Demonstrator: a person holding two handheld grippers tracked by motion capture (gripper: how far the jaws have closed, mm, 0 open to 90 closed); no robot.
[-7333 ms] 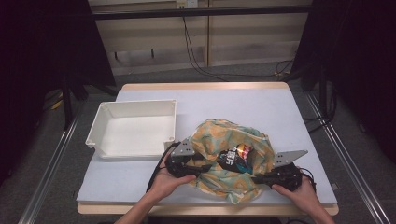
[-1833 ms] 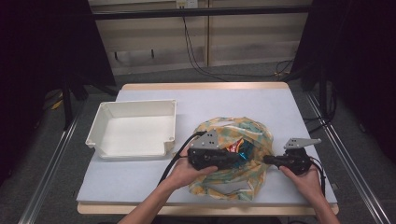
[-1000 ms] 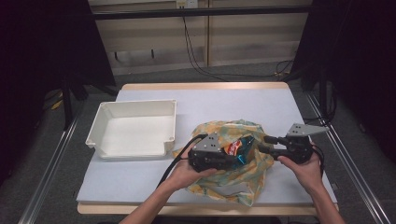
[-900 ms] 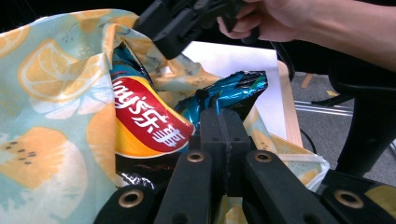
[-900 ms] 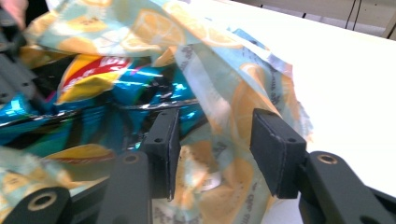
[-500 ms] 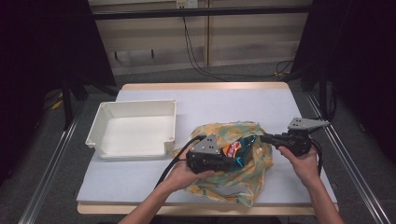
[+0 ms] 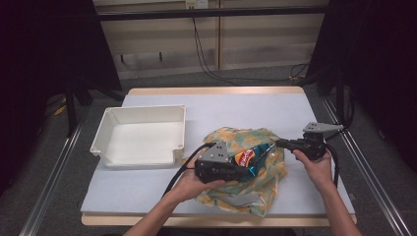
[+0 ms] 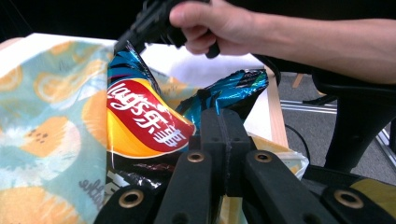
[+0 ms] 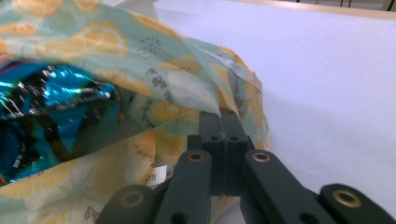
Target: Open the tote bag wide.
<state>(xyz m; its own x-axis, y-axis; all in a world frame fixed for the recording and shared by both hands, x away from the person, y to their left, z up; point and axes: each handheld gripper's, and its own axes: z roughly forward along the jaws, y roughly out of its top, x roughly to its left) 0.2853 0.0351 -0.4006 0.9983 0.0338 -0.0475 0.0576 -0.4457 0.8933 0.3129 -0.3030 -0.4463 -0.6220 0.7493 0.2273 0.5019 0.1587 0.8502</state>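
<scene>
White tray (image 7: 140, 142) at table (image 7: 236, 105) left, well apart from the work. Left gripper (image 7: 236, 169) clenched on the chip bag (image 7: 248, 158), which sits in the mouth of the orange-print cloth bag (image 7: 255, 184) at centre. Right gripper (image 7: 280, 143) has just been closing; now pinched shut on the cloth bag's edge (image 9: 217, 109).

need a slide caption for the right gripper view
Right claw shut on the rim of the citrus-print bag, with the blue chip packet inside, on the white table.
</scene>
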